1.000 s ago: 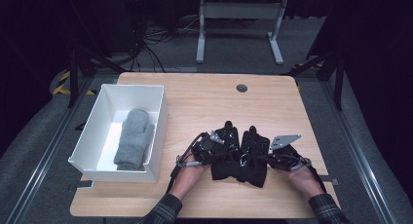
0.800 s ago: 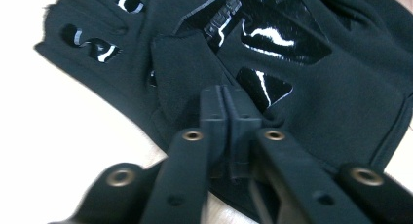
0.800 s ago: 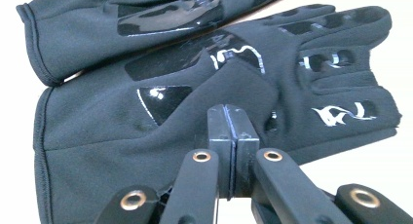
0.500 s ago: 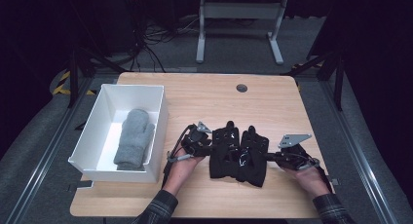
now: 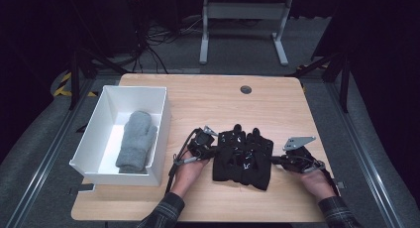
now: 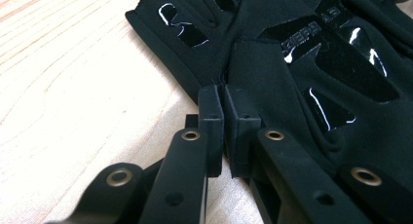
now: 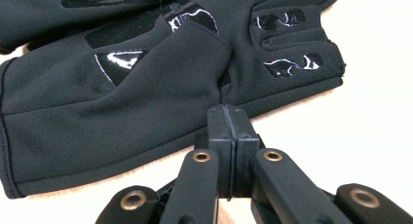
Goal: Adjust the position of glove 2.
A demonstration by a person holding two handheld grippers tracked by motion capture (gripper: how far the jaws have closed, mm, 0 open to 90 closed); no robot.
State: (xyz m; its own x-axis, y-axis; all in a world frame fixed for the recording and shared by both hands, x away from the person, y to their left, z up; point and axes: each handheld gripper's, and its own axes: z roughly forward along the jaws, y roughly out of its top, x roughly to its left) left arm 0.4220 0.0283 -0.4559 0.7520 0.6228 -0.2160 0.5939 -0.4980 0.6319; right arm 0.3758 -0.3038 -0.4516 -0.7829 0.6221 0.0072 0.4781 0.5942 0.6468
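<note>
Black gloves [image 5: 242, 156] are lying flat on the tabletop [image 5: 208, 96], side by side, between the two tongs. The left tongs [image 5: 214, 149] are sitting at the left edge of the gloves. In the left gripper view, these tongs [image 6: 224, 95] have just been closing, and now the jaws are almost together with only a thin gap. Their tips are touching the edge of a glove [image 6: 302, 53], but I cannot tell if any cloth is pinched in the gap. The right tongs [image 5: 274, 160] are sitting at the right edge of the gloves. In the right gripper view, these tongs [image 7: 227, 112] are pressed tight together, right at the edge of a glove [image 7: 146, 87], holding nothing. Off to the left, a grey mitten [image 5: 134, 141] is lying inside a white box [image 5: 159, 134].
</note>
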